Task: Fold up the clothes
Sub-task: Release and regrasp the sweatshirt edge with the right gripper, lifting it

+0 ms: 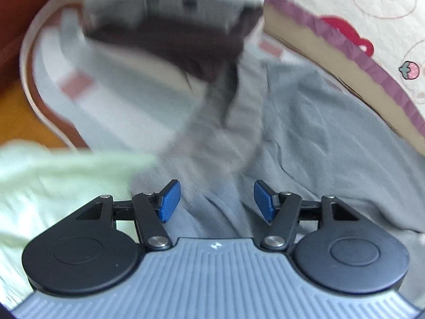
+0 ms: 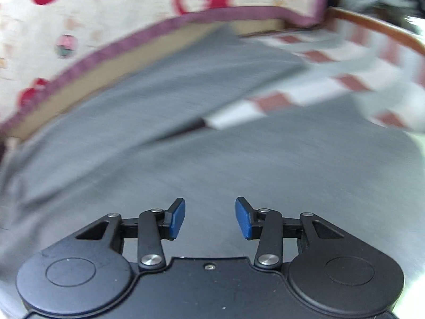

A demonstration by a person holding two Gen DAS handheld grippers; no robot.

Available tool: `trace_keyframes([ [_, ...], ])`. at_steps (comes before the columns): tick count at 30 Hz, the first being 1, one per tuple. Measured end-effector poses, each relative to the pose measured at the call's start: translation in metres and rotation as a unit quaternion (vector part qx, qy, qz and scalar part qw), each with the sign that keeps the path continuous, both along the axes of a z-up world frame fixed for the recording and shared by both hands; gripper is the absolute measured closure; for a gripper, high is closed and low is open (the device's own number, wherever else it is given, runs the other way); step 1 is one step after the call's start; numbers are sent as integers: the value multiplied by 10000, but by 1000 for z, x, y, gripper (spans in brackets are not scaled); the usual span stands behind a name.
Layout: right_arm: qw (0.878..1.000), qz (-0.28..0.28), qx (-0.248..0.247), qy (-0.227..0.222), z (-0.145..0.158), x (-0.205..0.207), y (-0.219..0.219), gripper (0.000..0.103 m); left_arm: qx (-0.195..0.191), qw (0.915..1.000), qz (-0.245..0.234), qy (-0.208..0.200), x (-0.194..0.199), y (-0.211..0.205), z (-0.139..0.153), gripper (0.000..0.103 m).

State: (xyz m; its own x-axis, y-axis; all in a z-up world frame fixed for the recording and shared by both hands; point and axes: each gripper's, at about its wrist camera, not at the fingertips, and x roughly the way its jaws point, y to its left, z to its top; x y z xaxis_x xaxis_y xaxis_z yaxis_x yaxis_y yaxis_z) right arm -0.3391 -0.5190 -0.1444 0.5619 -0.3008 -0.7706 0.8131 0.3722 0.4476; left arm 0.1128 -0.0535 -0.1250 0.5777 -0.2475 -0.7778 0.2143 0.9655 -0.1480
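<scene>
A cream blanket [image 1: 372, 8] printed with red and pink figures and edged in purple runs along the far side of a checked red, white and grey cloth [image 1: 77, 85] that covers the surface; a strip of orange-brown floor [image 1: 24, 111] shows at the left.

In the left wrist view the left gripper [image 1: 217, 200] stands wide open with nothing between its blue pads, low over the grey garment [image 1: 318, 138], which spreads ahead of it and off to its right. A ribbed strip of that garment rises up the middle of the picture to a blurred dark and white shape, which looks like the other gripper; I cannot tell whether it grips the strip. A pale green garment [image 1: 53, 175] lies bunched at the left, just beside the grey one.

In the right wrist view the right gripper [image 2: 210, 218] is open too, roughly as far, and holds nothing. The grey garment fills the picture beneath and ahead of it, with a straight edge running diagonally from near left towards the far right, where the checked cloth begins. The picture is smeared with motion blur. No basket or box shows in either view.

Both grippers sit right over the grey garment, so neither is clearly nearer.
</scene>
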Motion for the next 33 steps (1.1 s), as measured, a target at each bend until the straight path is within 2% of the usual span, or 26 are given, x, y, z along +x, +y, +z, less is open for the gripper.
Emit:
trace_keyframes([
  [2, 9991, -365, 129, 176, 1, -27, 5, 51, 188, 9992, -33, -352, -1, 0, 9, 42],
  [6, 9919, -1092, 387, 527, 2, -81, 16, 50, -332, 9986, -30, 403, -1, 3, -3, 42],
  [8, 9856, -1453, 514, 701, 3, -108, 21, 49, -266, 9974, -284, 610, -11, -7, -13, 42],
  [9, 9805, -1752, 557, 699, 0, -117, 26, 49, -8, 9973, -486, 541, -19, -16, -16, 42],
  [10, 9730, -2144, 581, 626, -6, -122, 32, 49, 255, 9964, -669, 465, -29, -25, -18, 42],
  [11, 9639, -2532, 605, 552, -11, -127, 39, 49, 279, 9959, -719, 469, -35, -29, -18, 42],
  [13, 9411, -3295, 649, 401, -22, -138, 51, 40, 179, 9957, -741, 526, -45, -34, -19, 40],
  [14, 9273, -3669, 670, 325, -28, -143, 57, 40, 82, 9960, -689, 556, -46, -34, -19, 38],
  [16, 9146, -3979, 709, -58, -46, -146, 71, 40, -73, 9971, -524, 549, -45, -33, -17, 38],
  [17, 9162, -3955, 618, -149, -53, -144, 74, 39, -95, 9983, -370, 441, -45, -30, -15, 38],
  [19, 9318, -3624, 196, -72, -55, -134, 72, 31, -275, 9994, -42, 225, -41, -21, -6, 38],
  [21, 9429, -3329, -13, -120, -58, -128, 66, 31, -495, 9984, 28, 268, -37, -15, -3, 38],
  [23, 9479, -3149, 36, -486, -62, -127, 54, 45, -586, 9973, 21, 442, -35, -13, -4, 37],
  [24, 9508, -3038, 51, -600, -61, -125, 48, 82, -469, 9974, -23, 555, -35, -15, -9, 37],
  [25, 9551, -2896, 29, -624, -59, -120, 41, 97, -335, 9973, -70, 652, -36, -18, -13, 37],
  [26, 9601, -2722, -139, -634, -52, -114, 36, 96, -232, 9976, -75, 643, -38, -17, -14, 37],
  [28, 9698, -2145, -1039, -523, -20, -98, 34, 97, -46, 9984, -57, 557, -42, -16, -13, 37],
  [30, 9672, -1596, -1927, -441, 13, -85, 33, 98, 140, 9988, -39, 471, -46, -14, -12, 37],
  [31, 9641, -1513, -2120, -515, 25, -83, 29, 98, 232, 9988, -30, 428, -48, -13, -12, 37],
  [33, 9616, -1550, -2142, -733, 33, -82, 20, 98, 68, 9988, 56, 479, -48, -7, -12, 37],
])
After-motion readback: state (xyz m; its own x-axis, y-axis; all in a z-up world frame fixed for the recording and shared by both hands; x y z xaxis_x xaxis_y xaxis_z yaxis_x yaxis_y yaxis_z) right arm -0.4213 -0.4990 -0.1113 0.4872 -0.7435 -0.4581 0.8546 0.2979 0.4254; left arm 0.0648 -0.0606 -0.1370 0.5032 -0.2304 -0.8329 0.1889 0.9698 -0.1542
